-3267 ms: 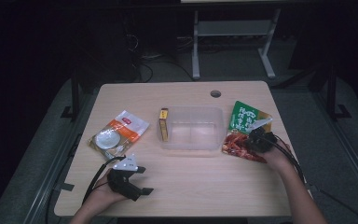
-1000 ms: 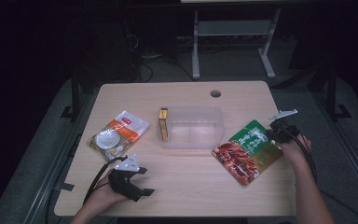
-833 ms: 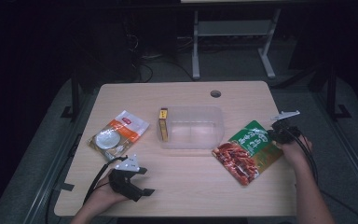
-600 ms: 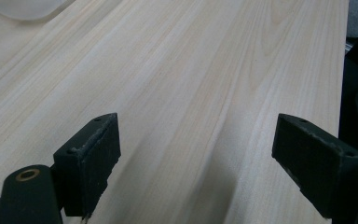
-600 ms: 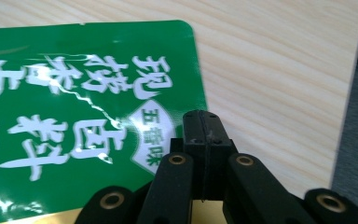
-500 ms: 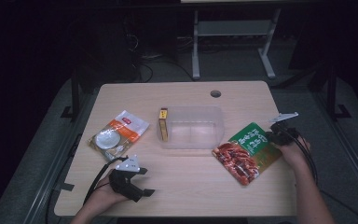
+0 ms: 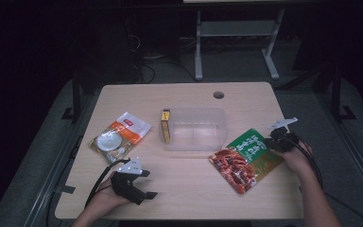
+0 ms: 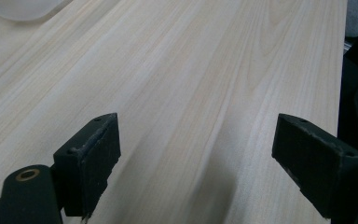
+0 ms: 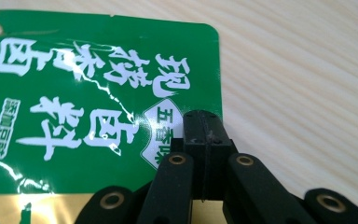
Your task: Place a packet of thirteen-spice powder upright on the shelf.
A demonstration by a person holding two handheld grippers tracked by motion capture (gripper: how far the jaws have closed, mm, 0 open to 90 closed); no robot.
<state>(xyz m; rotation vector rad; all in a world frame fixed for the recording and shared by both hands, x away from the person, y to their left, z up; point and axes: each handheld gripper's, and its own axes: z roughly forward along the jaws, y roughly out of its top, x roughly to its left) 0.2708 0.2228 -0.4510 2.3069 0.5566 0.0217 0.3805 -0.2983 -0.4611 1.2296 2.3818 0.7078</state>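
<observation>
Looking down from the high view, I see my right gripper (image 7: 273, 138) at the right edge of the table (image 7: 189, 203), its jaws on the near corner of the green and red packet (image 7: 246, 158), which lies flat on the wood just right of the clear tub (image 7: 194, 128). My fingers cover most of the gripper body, so the jaw tips are hard to make out here. My left gripper (image 7: 139, 187) rests near the front left of the table, well apart from the packet. A yellow box (image 7: 165, 125) stands against the tub's left wall, and an orange and white pouch (image 7: 119, 137) lies further left; its print is too small to read.

From the left gripper view, my left gripper (image 8: 196, 154) has its jaws spread wide over bare wood with nothing between them. A pale rounded edge is cut off at the top left corner; I cannot tell what it is.

From the right gripper view, my right gripper (image 9: 204, 140) is clenched, jaws pressed together over the packet's (image 9: 74, 107) edge near its rounded corner. Whether the film is truly pinched between the pads is hidden by the jaws themselves. The packet's left and lower parts run out of frame.
</observation>
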